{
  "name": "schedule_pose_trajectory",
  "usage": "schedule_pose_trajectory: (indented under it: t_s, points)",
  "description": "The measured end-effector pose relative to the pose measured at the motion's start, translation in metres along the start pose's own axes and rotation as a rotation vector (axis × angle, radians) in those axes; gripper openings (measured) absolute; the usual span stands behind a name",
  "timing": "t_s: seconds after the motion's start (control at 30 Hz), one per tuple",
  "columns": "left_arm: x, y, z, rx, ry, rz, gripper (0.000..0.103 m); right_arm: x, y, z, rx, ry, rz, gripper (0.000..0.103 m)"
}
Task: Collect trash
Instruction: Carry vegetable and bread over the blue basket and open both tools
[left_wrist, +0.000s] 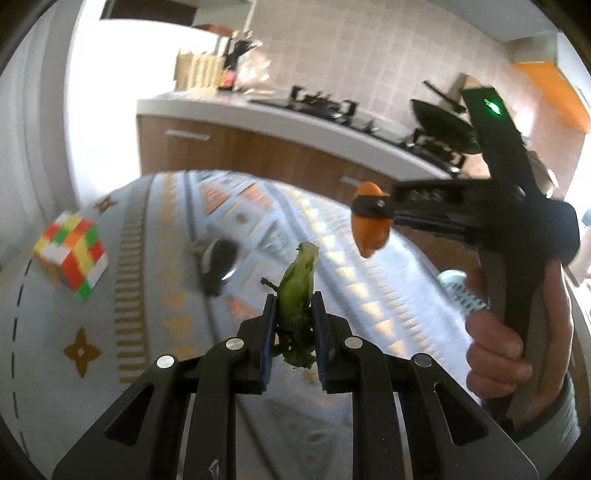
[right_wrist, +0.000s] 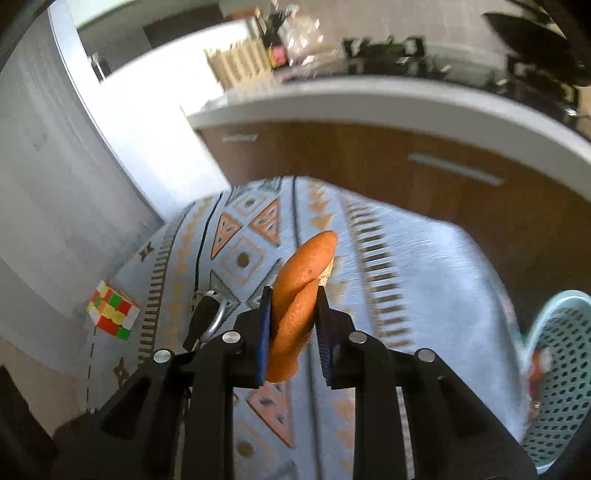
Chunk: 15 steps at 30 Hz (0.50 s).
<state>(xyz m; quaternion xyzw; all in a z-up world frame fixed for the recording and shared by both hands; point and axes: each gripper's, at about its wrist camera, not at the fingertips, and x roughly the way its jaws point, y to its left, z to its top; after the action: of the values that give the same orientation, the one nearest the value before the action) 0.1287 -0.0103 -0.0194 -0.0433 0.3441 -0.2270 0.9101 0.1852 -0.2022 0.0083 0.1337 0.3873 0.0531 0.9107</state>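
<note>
A: What lies furthest left?
B: A colour cube (left_wrist: 71, 255) on the patterned tablecloth (left_wrist: 155, 332).
A: And the grippers?
B: The left gripper (left_wrist: 294, 301) is clamped on a green vegetable scrap (left_wrist: 297, 280); the right gripper (right_wrist: 294, 295) pinches an orange peel (right_wrist: 301, 299), both above the cloth. A mesh basket (right_wrist: 561, 369) sits far right.
</note>
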Motion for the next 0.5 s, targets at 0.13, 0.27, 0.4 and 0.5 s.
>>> schedule_pose_trajectory:
  t_s: [0.13,0.27,0.4,0.5]
  points:
    - [-0.008,-0.031,0.011,0.034,-0.027,-0.085,0.017,-0.050,-0.024,-0.004,-0.020,-0.102,-0.065,0.019]
    - [-0.006,-0.067,0.019,0.074,-0.030,-0.149,0.017,-0.098,-0.056,-0.011,-0.016,-0.186,-0.137,0.019]
    - [-0.004,-0.107,0.023,0.120,-0.043,-0.201,0.017,-0.137,-0.090,-0.019,-0.007,-0.245,-0.221,0.019]
    - [-0.003,-0.133,0.027,0.151,-0.045,-0.239,0.017,-0.159,-0.113,-0.029,0.001,-0.272,-0.286,0.019]
